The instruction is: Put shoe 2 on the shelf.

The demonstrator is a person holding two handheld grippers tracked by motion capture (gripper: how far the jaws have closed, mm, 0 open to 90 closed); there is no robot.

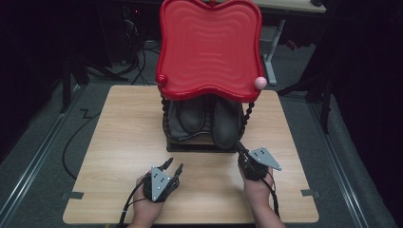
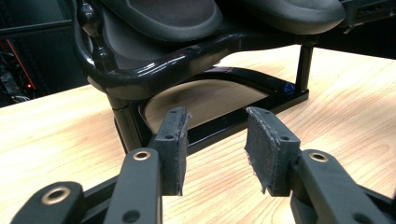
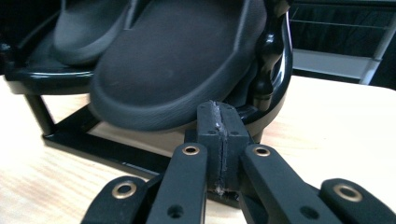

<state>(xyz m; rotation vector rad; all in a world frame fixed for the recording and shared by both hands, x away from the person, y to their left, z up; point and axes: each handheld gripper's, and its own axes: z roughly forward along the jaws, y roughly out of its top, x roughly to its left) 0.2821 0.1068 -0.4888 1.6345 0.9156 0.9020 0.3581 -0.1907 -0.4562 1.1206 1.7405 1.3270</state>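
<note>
Up close, matte rounded shoes [image 3: 173, 70] fill the glossy black rack [image 2: 154, 70] — left gripper [image 2: 217, 149] jaws apart, right gripper [image 3: 219, 140] pressed together.

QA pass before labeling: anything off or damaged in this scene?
Left gripper: the pad edges are frayed and ragged. The right dark shoe overhangs the black rack's lower shelf at the toe. Nothing spilled or toppled.

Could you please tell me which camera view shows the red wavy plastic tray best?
The high view: the red wavy plastic tray appears whole from above, atop the black stand. The two gripper views look beneath it, at the dark shoes on the lower shelf.
</note>
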